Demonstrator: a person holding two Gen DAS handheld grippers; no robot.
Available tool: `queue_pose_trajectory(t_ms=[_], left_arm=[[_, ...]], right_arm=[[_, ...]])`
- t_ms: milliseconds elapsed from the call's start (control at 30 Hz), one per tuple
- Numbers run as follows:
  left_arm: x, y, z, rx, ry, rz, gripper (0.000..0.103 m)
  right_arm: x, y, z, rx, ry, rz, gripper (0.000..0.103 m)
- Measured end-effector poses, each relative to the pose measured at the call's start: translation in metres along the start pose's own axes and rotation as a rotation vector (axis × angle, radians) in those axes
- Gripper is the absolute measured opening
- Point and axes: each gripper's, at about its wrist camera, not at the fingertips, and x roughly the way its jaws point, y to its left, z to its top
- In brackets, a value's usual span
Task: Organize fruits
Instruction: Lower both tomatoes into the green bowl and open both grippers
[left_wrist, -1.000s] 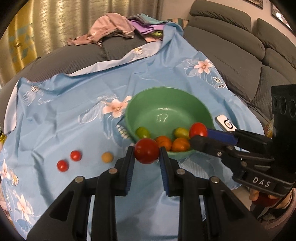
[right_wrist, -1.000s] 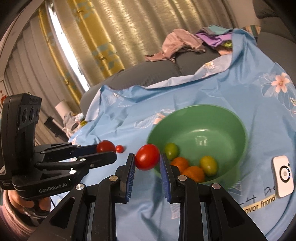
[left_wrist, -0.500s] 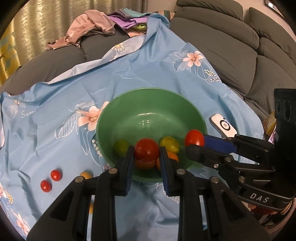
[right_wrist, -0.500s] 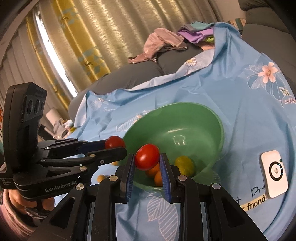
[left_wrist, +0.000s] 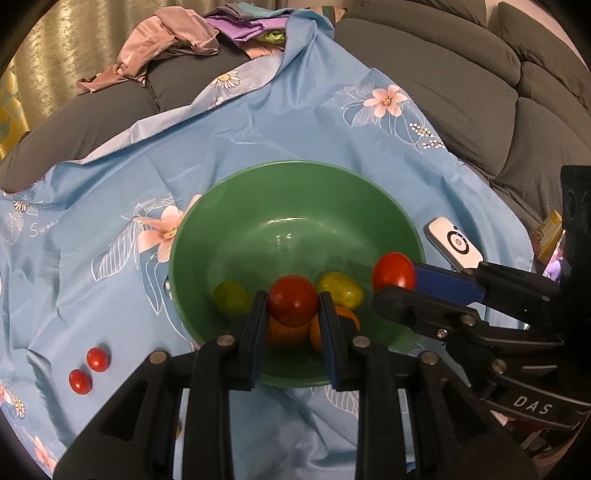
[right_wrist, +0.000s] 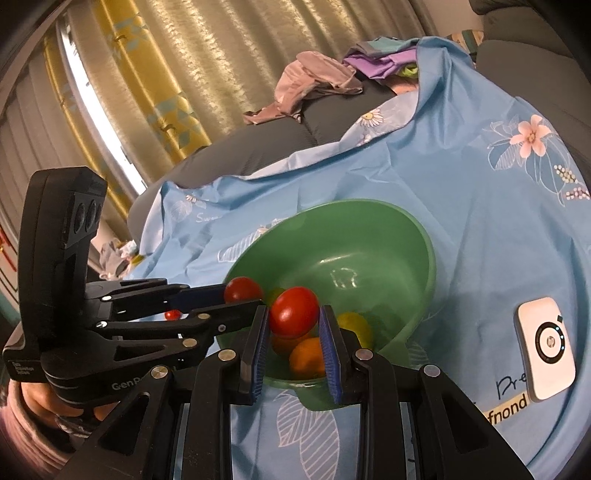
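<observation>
A green bowl sits on a blue flowered cloth and holds green, yellow and orange fruits. My left gripper is shut on a red tomato and holds it above the bowl's near side. My right gripper is shut on another red tomato, also above the bowl's near rim. In the left wrist view the right gripper shows at the right with its tomato; in the right wrist view the left gripper shows at the left with its tomato. Two small red tomatoes lie on the cloth left of the bowl.
A white HP device lies on the cloth right of the bowl. A heap of clothes lies on the grey sofa behind. Curtains hang at the far left.
Both grippers have moved forward with their tomatoes and now hang over the bowl's near side. The small orange fruit on the cloth has gone out of sight below the left gripper.
</observation>
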Motion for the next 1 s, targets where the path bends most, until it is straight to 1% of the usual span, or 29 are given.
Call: queue_pose_trajectory(t_ms=[333, 467, 500, 533, 600, 633, 700, 733, 800, 867, 900, 933, 1000], left_arm=[[0.007, 0.003, -0.001, 0.002, 0.017, 0.006, 0.027], [0.009, 0.003, -0.002, 0.001, 0.027, 0.008, 0.028], [0.009, 0.003, -0.002, 0.001, 0.028, 0.014, 0.034], [0.009, 0.003, -0.002, 0.001, 0.028, 0.016, 0.046], [0.008, 0.002, -0.002, -0.001, 0.027, 0.031, 0.060], [0.007, 0.003, -0.002, -0.002, 0.027, 0.039, 0.064], [0.004, 0.003, -0.003, -0.008, 0.027, 0.038, 0.067], [0.002, 0.003, -0.003, -0.008, 0.026, 0.043, 0.072], [-0.003, 0.002, -0.005, -0.004, 0.019, 0.059, 0.075], [-0.009, 0.002, -0.008, -0.006, 0.014, 0.072, 0.076], [-0.014, 0.002, -0.011, -0.010, 0.012, 0.080, 0.078], [-0.018, 0.003, -0.012, -0.014, 0.010, 0.087, 0.081], [-0.027, 0.004, -0.018, -0.021, 0.001, 0.095, 0.084]], right_arm=[[0.002, -0.003, 0.002, 0.004, 0.002, -0.007, 0.029], [0.003, -0.004, 0.001, 0.005, 0.002, -0.026, 0.029], [0.003, -0.004, 0.001, 0.007, 0.003, -0.030, 0.029], [0.003, -0.004, 0.001, 0.009, 0.004, -0.033, 0.029], [0.002, -0.004, 0.001, 0.013, 0.007, -0.038, 0.029], [0.001, -0.004, 0.001, 0.015, 0.006, -0.040, 0.030], [-0.003, -0.004, 0.002, 0.017, 0.002, -0.053, 0.031], [-0.004, -0.003, 0.002, 0.015, 0.001, -0.057, 0.031], [-0.008, -0.002, 0.001, 0.016, -0.003, -0.068, 0.032], [-0.013, -0.001, 0.001, 0.024, -0.010, -0.073, 0.037], [-0.016, 0.000, 0.001, 0.027, -0.014, -0.072, 0.038], [-0.020, 0.001, 0.000, 0.030, -0.017, -0.069, 0.039], [-0.025, 0.005, 0.000, 0.029, -0.023, -0.063, 0.039]])
